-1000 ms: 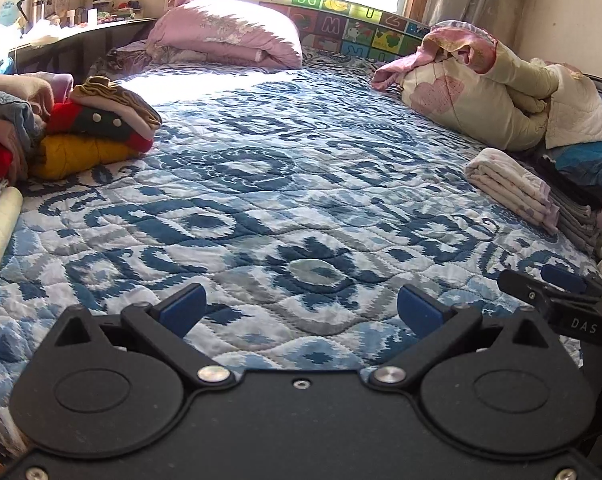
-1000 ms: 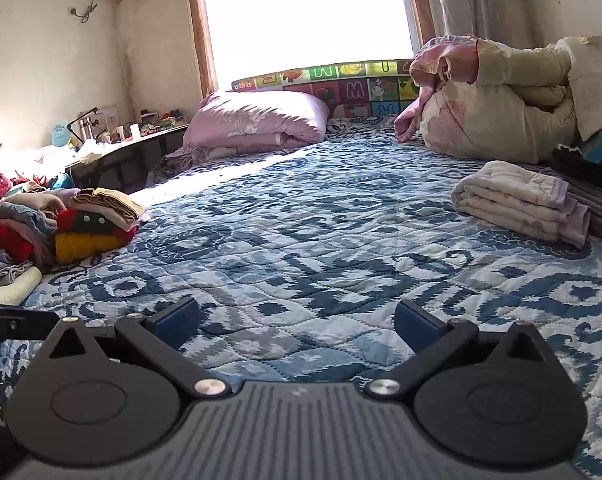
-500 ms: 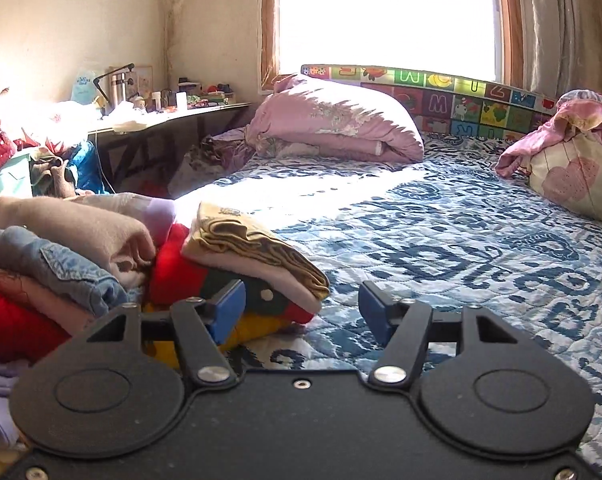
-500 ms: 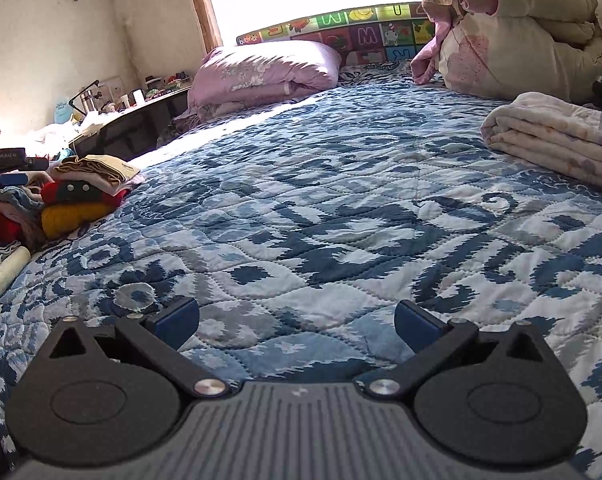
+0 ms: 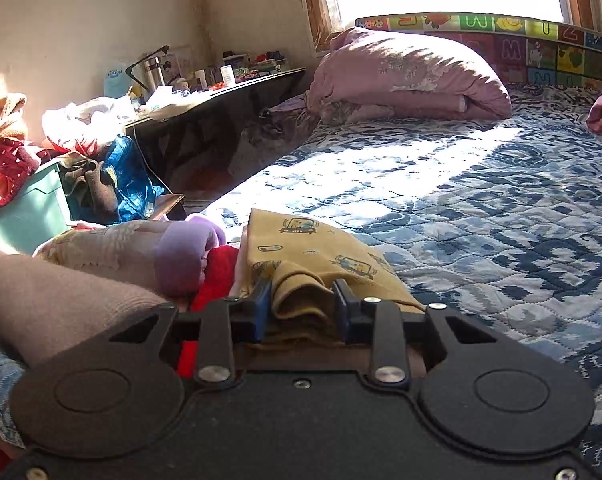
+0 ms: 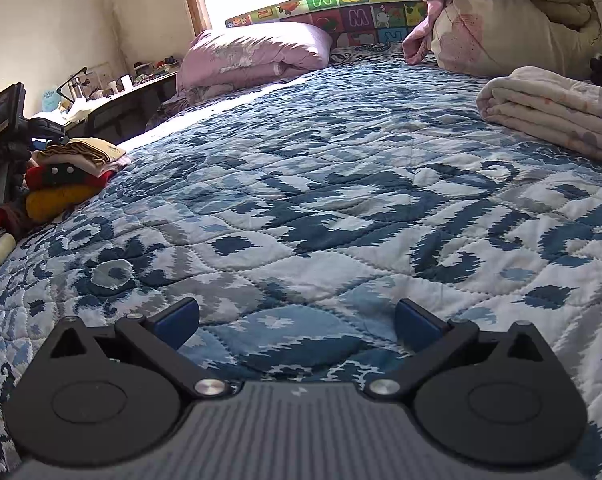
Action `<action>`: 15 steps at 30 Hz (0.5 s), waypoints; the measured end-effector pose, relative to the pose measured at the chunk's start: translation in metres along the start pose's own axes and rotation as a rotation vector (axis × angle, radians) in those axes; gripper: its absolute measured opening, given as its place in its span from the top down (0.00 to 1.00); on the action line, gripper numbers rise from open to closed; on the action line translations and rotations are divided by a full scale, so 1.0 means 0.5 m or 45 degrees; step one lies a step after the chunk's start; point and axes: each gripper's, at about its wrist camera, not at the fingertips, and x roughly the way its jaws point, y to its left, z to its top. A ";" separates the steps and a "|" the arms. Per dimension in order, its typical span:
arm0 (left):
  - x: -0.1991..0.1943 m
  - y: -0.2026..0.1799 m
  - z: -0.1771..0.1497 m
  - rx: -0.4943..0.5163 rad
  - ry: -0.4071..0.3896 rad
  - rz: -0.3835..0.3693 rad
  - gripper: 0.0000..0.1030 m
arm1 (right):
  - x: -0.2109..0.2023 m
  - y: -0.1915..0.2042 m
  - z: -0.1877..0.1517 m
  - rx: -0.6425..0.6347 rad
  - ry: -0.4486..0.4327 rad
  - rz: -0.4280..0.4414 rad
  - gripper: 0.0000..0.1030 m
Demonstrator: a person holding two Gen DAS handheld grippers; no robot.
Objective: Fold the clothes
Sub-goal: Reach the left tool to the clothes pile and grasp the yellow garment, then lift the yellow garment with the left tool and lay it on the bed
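**Left fingers pinch the mustard garment on the pile**

The left gripper (image 5: 303, 300) is clamped on a bunched fold of the mustard printed garment (image 5: 321, 256), which lies atop the clothes pile (image 6: 61, 184) at the bed's left edge. The right gripper (image 6: 297, 320) hangs spread wide, grasping nothing, over the blue patterned quilt (image 6: 341, 184). Beyond lies a pink pillow (image 6: 253, 56).

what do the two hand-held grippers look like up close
The left hand-held gripper has a smooth matte black body with two round discs, silver pivot screws and blue pads on black fingers. The right hand-held gripper matches in shape, but its centre plate is ribbed grey. No cables or sleeves show.
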 end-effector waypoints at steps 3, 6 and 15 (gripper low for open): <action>-0.031 -0.005 -0.001 0.009 -0.016 -0.040 0.85 | -0.002 0.004 -0.005 0.004 0.005 -0.003 0.00; -0.083 -0.023 -0.011 0.042 -0.025 -0.092 0.86 | 0.029 -0.018 0.008 0.016 0.008 0.004 0.00; -0.329 -0.136 -0.093 0.110 -0.028 -0.392 0.86 | -0.026 -0.042 0.015 0.149 -0.031 0.065 0.00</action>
